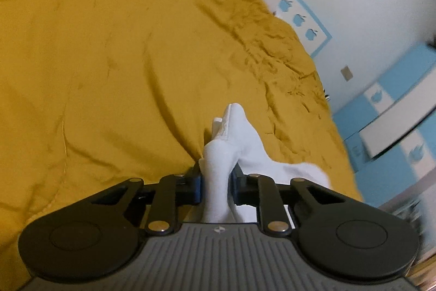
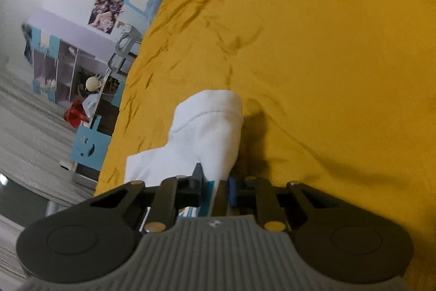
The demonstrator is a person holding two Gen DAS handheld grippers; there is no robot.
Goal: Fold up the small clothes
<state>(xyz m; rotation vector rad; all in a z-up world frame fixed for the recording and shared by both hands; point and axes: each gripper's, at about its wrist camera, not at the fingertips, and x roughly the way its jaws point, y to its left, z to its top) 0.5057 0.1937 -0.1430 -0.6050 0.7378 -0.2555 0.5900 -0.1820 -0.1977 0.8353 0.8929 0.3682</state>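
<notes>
We see white sock [image 1: 234,143] — soft matt knit cloth | bedspread [image 1: 109,45] — mustard cloth, matt, creased | left gripper [image 1: 216,188] — matt black plastic, shiny metal rivets | ribbed grey plastic body on right gripper [image 2: 215,188]

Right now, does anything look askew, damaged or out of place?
Nothing stands out. Both jaws are shut on the white sock over the yellow bedspread, which is wrinkled but clean. Blur hides fine detail.
</notes>
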